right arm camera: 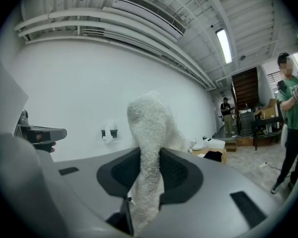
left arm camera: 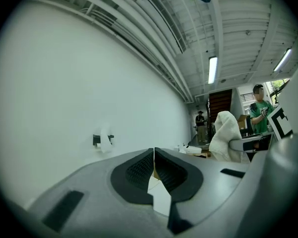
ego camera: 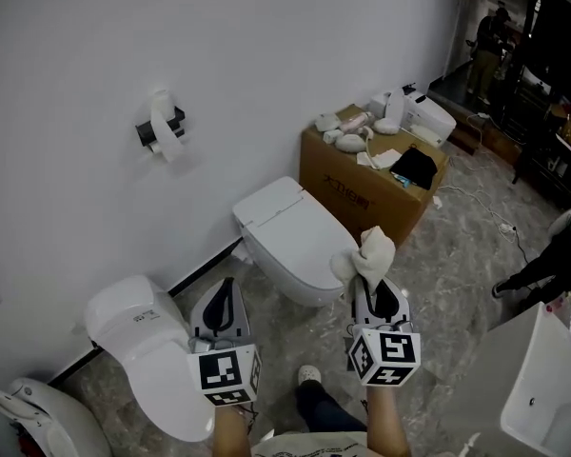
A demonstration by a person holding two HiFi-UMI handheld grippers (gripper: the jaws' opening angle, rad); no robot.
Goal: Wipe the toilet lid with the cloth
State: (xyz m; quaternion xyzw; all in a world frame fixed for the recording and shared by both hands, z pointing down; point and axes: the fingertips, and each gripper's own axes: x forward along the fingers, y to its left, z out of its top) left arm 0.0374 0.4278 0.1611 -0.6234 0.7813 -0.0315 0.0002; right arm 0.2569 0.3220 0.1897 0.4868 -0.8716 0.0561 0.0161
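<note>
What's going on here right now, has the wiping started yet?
A person holds a gripper in each hand above a row of toilets. The right gripper is shut on a white cloth, which sticks up in the air near the middle toilet's closed lid, apparently not touching it. The left gripper is shut and empty. Wiping has not begun.

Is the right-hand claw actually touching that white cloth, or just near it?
Touching. The right gripper view shows the right gripper with its jaws closed on the cloth, which sticks up from between them.
</note>
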